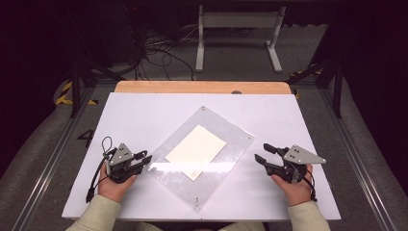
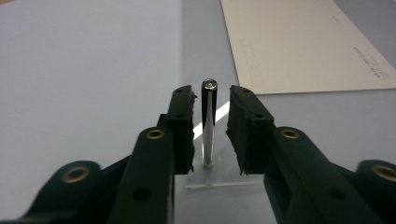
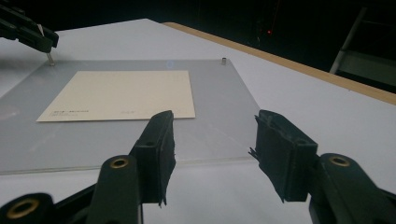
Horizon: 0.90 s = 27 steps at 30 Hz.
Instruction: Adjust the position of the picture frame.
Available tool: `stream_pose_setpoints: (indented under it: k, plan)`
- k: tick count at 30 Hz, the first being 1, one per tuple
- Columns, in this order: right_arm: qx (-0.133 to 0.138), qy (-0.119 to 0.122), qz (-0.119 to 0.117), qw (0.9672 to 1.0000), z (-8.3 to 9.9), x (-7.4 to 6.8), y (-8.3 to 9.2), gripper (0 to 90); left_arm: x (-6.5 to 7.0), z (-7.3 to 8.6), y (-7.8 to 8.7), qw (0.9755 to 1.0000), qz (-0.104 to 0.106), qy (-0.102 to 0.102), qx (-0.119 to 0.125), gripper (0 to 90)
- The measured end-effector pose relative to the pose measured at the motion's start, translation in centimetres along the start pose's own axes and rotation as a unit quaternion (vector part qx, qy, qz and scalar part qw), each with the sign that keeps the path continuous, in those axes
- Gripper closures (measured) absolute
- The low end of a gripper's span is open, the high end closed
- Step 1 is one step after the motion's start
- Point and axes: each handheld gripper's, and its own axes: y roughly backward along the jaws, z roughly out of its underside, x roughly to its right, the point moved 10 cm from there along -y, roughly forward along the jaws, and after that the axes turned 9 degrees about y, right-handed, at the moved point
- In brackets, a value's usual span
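Close up, the left gripper (image 2: 211,100) has its jaws apart around a slim upright metal pin (image 2: 208,122) at the clear acrylic sheet's (image 1: 231,144) corner, untouched; beyond, a cream paper card (image 1: 196,151); right gripper (image 3: 212,128) jaws gape beside the sheet.

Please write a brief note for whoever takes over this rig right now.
Left tool: open, jaws either side of the metal post at the clear panel's left corner, with a gap on both sides; nothing gripped.
Right tool: open, empty, near the panel's right edge.
Panel lies flat on the white table with a cream card under or in it.
Done: left tool lined up on the post.
Left: probably close on the post, then handle the panel or card.
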Motion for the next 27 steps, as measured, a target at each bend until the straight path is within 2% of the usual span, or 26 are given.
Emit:
stream_pose_setpoints:
  k: [2,3,7,12,13,14,16,17,19,24,27]
  plan:
    - [-0.001,0.000,-0.001,1.0000,0.0,0.0,0.0,46.4,-0.1,0.1,0.0,1.0000,0.000,-0.002,-0.004,78.3]
    - [-0.001,0.000,-0.001,1.0000,0.1,0.0,0.0,46.3,-0.1,0.0,0.0,1.0000,-0.001,0.002,-0.003,84.2]
    - [-0.003,-0.001,-0.002,1.0000,0.1,-0.1,0.1,46.7,-0.3,-0.2,-0.1,0.9998,0.011,0.011,-0.013,84.7]
    - [-0.004,-0.001,-0.002,1.0000,0.3,-0.2,0.3,47.0,-0.9,-0.6,-0.4,0.9997,0.002,0.018,-0.018,85.0]
    - [-0.005,-0.002,-0.002,1.0000,0.3,-0.2,0.4,47.0,-1.4,-0.9,-0.6,0.9994,-0.005,0.030,-0.020,85.0]
    - [-0.007,-0.002,0.000,1.0000,0.4,-0.2,0.5,47.0,-1.4,-0.9,-0.6,0.9994,-0.005,0.030,-0.020,85.0]
    - [-0.008,-0.002,0.001,1.0000,0.5,-0.2,0.7,47.2,-2.5,-1.7,-1.0,0.9988,-0.022,0.043,-0.010,85.1]
    - [-0.008,-0.002,0.001,1.0000,0.5,-0.2,0.7,47.2,-2.5,-1.7,-1.0,0.9988,-0.022,0.043,-0.010,85.0]
    - [-0.011,-0.003,0.004,0.9999,0.7,-0.2,1.0,47.6,-3.5,-2.1,-1.7,0.9978,-0.030,0.058,-0.008,85.1]
    - [-0.014,-0.004,0.007,0.9999,1.0,-0.1,1.5,48.4,-4.6,-2.9,-2.5,0.9969,-0.044,0.065,-0.002,85.1]
    - [-0.017,-0.007,0.010,0.9998,1.2,-0.2,1.9,48.7,-5.7,-3.4,-3.4,0.9953,-0.052,0.081,0.008,85.1]
